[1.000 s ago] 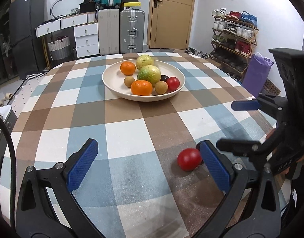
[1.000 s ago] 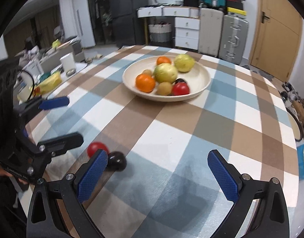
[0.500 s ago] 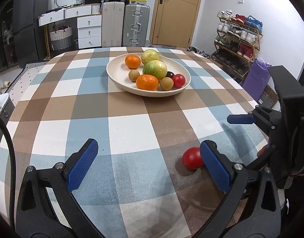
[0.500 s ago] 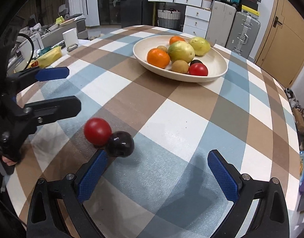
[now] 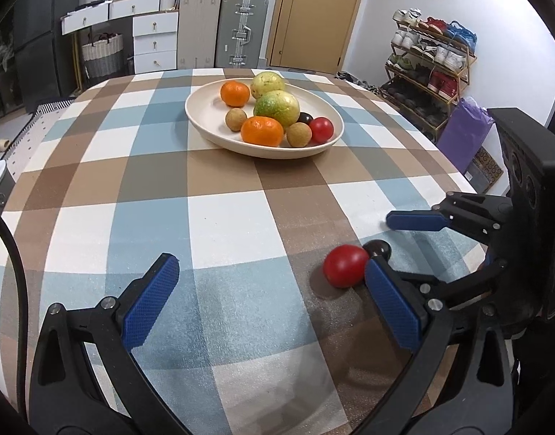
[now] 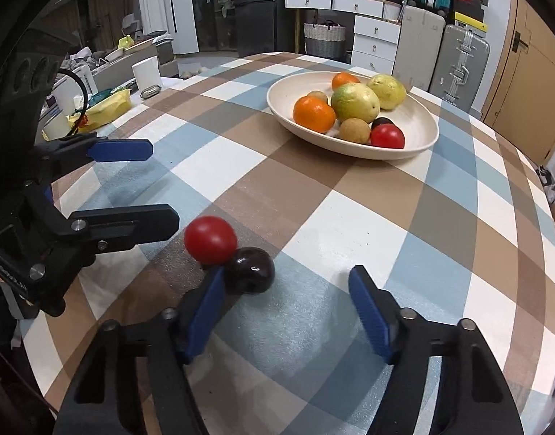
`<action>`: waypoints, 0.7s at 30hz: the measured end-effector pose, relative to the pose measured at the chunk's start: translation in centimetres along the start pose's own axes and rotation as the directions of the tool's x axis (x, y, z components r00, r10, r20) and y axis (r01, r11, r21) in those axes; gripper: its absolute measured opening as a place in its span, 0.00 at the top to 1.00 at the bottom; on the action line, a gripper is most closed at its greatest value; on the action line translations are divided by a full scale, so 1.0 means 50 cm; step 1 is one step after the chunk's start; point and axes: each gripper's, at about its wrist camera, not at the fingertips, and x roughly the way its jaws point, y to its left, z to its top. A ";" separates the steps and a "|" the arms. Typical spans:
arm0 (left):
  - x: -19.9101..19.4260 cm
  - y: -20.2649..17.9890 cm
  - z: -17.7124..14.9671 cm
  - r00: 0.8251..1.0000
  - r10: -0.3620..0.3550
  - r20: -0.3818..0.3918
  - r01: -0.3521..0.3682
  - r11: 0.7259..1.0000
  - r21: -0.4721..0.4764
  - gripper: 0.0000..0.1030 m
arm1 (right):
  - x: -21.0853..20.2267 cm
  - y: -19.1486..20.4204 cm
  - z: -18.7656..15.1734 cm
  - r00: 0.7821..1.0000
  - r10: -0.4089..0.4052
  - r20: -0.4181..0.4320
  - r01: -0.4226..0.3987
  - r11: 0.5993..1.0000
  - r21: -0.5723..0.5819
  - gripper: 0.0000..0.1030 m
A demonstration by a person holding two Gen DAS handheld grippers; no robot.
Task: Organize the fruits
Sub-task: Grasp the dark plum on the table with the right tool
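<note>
Red tomato [image 5: 344, 265] sits on the tabletop [image 5: 212, 217], just by the open left gripper [image 5: 274, 301]'s right finger. In the right view, the dark plum [image 6: 250, 270] touches the tomato; the right gripper [image 6: 288, 304], just been closing, has it between its jaws by the left finger, ungripped.

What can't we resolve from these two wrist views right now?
- Dark fruit, left wrist view: mostly hidden behind the red fruit and the left gripper's finger.
- Dark fruit, right wrist view: the right gripper's left pad overlaps its edge; contact unclear, though the jaws have just been closing.
- Small dark fruit in the bowl: largely covered by neighbouring fruit in both views.
- Both grippers' hands: cut off by frame edges.
</note>
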 end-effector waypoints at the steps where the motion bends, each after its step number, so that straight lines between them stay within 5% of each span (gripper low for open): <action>1: 0.001 -0.002 0.000 1.000 0.001 -0.002 -0.001 1.000 0.002 0.00 | -0.001 0.003 0.001 1.000 0.010 0.004 -0.010 1.000 -0.005 0.42; 8: 0.001 -0.005 0.000 1.000 0.003 -0.004 -0.003 1.000 0.008 0.00 | -0.008 0.016 0.000 0.998 0.058 0.029 -0.058 0.998 -0.032 0.70; 21: 0.014 -0.032 0.000 0.999 -0.031 -0.030 0.031 0.999 0.020 0.00 | -0.035 -0.009 -0.001 0.997 0.044 0.059 -0.044 0.999 -0.005 0.73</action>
